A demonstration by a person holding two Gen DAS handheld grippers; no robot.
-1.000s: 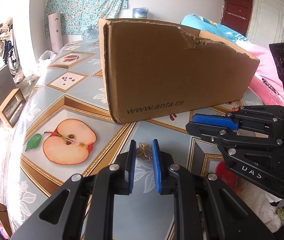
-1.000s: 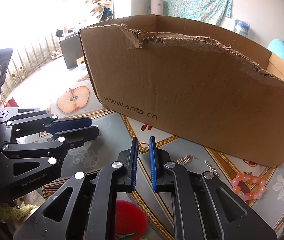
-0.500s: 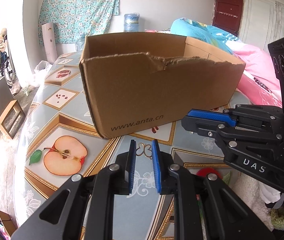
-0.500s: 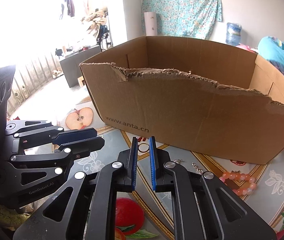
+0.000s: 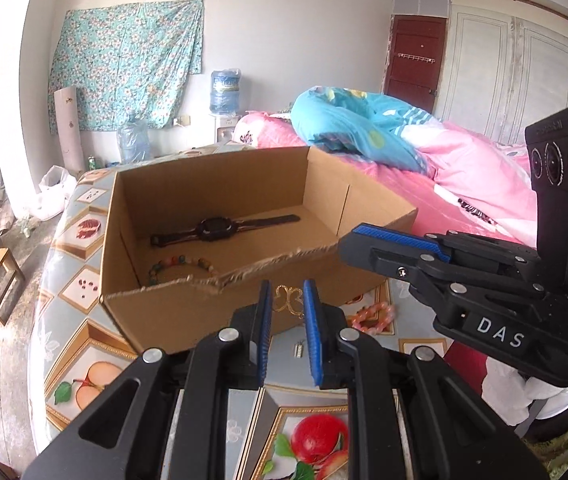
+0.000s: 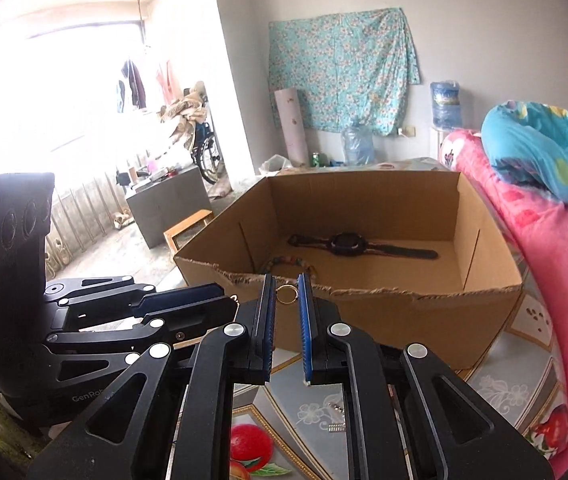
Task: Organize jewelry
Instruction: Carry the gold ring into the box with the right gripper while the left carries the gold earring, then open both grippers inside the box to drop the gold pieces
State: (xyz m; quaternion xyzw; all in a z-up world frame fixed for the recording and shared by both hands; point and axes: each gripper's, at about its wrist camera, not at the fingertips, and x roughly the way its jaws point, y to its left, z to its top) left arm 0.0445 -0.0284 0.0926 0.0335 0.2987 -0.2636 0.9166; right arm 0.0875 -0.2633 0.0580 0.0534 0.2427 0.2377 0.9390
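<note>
Gold butterfly-shaped openwork ornament (image 5: 288, 299), thin wire outline, pinched between blue ribbed pads (image 5: 311, 332) of left gripper (image 5: 287, 304); held in air just in front of torn near wall of brown corrugated cardboard box (image 5: 211, 320). Narrow gap between pads, filled by ornament.

Small gold wire ring (image 6: 286, 293), round and thin, clamped at tips of right gripper (image 6: 286, 294), same blue ribbed pads (image 6: 303, 320); level with ragged box rim, on near side.

Box interior, seen in both views: black wristwatch (image 5: 215, 229) laid flat with strap stretched out, rounded case, matte band; bracelet of multicoloured round beads (image 5: 181, 264) nearer the torn wall, partly hidden by rim.

Left wrist view only: pink glossy bead bracelet (image 5: 372, 316) on table (image 5: 83, 360) beside box front; small silver ribbed clasp-like piece (image 5: 299, 349) between the fingers on glossy tabletop; right gripper body, black plastic, lettered "DAS", entering from right.

Right wrist view only: small silver piece (image 6: 336, 426) and short bit of chain on table near lower jaw; left gripper body at left edge, three lenses on upright block.

Table surface: smooth, reflective, printed fruit panels with gold borders. Pink quilt (image 6: 556, 264) and blue floral bedding beyond box.
</note>
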